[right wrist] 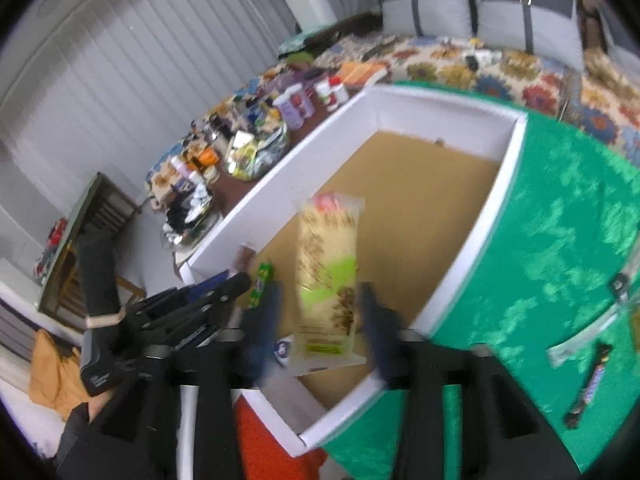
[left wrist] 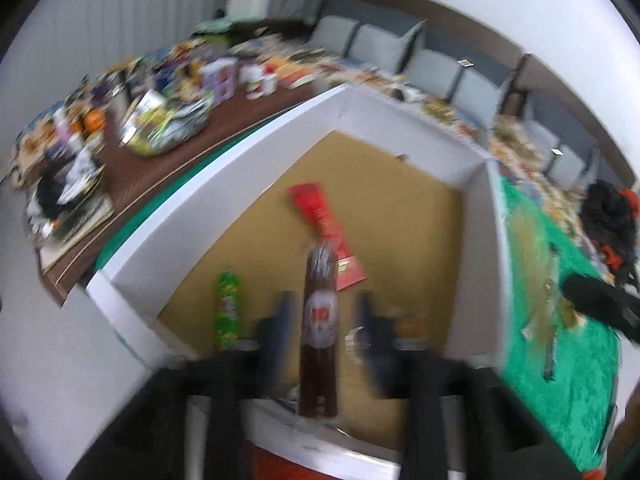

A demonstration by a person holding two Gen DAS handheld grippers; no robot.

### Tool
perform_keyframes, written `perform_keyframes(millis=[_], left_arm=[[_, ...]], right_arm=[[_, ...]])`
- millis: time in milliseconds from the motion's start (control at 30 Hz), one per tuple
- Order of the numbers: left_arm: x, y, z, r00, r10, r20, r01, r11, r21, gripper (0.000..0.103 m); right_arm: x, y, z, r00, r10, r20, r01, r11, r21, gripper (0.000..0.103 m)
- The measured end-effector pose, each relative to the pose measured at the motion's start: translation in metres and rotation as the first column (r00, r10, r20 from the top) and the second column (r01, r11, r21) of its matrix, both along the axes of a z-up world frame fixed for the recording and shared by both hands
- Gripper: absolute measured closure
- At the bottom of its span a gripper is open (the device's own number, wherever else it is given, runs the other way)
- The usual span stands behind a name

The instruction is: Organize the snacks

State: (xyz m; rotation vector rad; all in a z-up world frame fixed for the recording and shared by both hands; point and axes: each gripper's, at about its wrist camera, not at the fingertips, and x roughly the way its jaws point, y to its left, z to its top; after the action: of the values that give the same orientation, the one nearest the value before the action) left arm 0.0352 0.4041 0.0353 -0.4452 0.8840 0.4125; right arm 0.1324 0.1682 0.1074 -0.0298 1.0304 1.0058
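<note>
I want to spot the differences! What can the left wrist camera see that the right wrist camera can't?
Only the left wrist view shows the brown snack stick between its open jaws, and a red packet beyond it.

Only the right wrist view shows the pale yellow snack pack between its open jaws, and a dark candy bar on the green cloth.

Both show the white box and the green candy roll.
</note>
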Motion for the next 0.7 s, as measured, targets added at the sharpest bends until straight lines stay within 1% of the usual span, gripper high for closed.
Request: perform_keyframes(millis=[33,100,167,233,300,333,400,433,467,500,533,567,600,667,700], left_arm=[[-0.002,0.003,-0.003,1.0,0.026,-0.007,-0.026,1.0,0.005,0.017],[-0.014,0.004,-0.005,0.998,0.061,0.022,-0.062,0.998,0.028,0.014],[-0.02,0.0,-0.007,0.997,0.062,0.034,-0.063,0.998,0.017,0.014],[-0.025,-0.009,-0.005,0.996,0.059,0.06,-0.059,0.998,0.005,0.014],[-0.025,-0.027,0.002,0.995,0.033,0.093,-0.033,0.999,-0.003,0.014],[-0.024,-0.038,0.007,0.994,0.012,0.11,-0.012,1.0,0.0,0.014],[-0.022,-0.067,0.019,0.987,-0.053,0.154,0.052,0.999,0.009,0.014],[-0.02,-0.082,0.024,0.981,-0.087,0.173,0.086,0.996,0.013,0.014],[-0.018,-0.099,0.029,0.973,-0.128,0.192,0.127,0.992,0.016,0.014],[-0.014,-0.123,0.034,0.96,-0.184,0.211,0.184,0.983,0.018,0.014],[-0.011,-0.142,0.037,0.948,-0.229,0.221,0.23,0.973,0.02,0.014],[-0.008,-0.159,0.038,0.937,-0.266,0.224,0.268,0.963,0.022,0.013],[-0.002,-0.182,0.038,0.922,-0.319,0.221,0.322,0.947,0.023,0.011],[0.009,-0.222,0.031,0.896,-0.399,0.194,0.402,0.915,0.021,0.008],[0.016,-0.244,0.022,0.884,-0.438,0.165,0.441,0.897,0.022,0.008]], right_arm=[[0.0,-0.004,-0.004,1.0,-0.014,-0.009,0.014,1.0,0.009,0.036],[-0.001,-0.018,-0.008,0.999,-0.034,0.006,0.034,0.999,0.019,0.036],[0.002,-0.04,-0.013,0.997,-0.069,0.041,0.069,0.998,-0.001,0.036],[0.011,-0.071,-0.023,0.989,-0.126,0.072,0.128,0.992,-0.021,0.033],[0.019,-0.11,-0.04,0.974,-0.2,0.104,0.206,0.977,-0.052,0.032],[0.024,-0.138,-0.054,0.96,-0.25,0.126,0.261,0.961,-0.085,0.032],[0.029,-0.182,-0.076,0.931,-0.327,0.16,0.349,0.927,-0.138,0.032],[0.03,-0.208,-0.087,0.911,-0.372,0.176,0.4,0.901,-0.167,0.032],[0.031,-0.235,-0.097,0.89,-0.414,0.19,0.447,0.874,-0.191,0.032],[0.031,-0.27,-0.11,0.858,-0.47,0.208,0.509,0.833,-0.217,0.032],[0.03,-0.291,-0.116,0.836,-0.503,0.218,0.545,0.806,-0.231,0.032],[0.029,-0.324,-0.125,0.802,-0.551,0.23,0.596,0.764,-0.248,0.032],[0.028,-0.342,-0.131,0.781,-0.578,0.237,0.624,0.737,-0.258,0.032],[0.028,-0.383,-0.138,0.727,-0.639,0.25,0.687,0.674,-0.272,0.032],[0.027,-0.407,-0.142,0.695,-0.675,0.25,0.719,0.64,-0.271,0.032]])
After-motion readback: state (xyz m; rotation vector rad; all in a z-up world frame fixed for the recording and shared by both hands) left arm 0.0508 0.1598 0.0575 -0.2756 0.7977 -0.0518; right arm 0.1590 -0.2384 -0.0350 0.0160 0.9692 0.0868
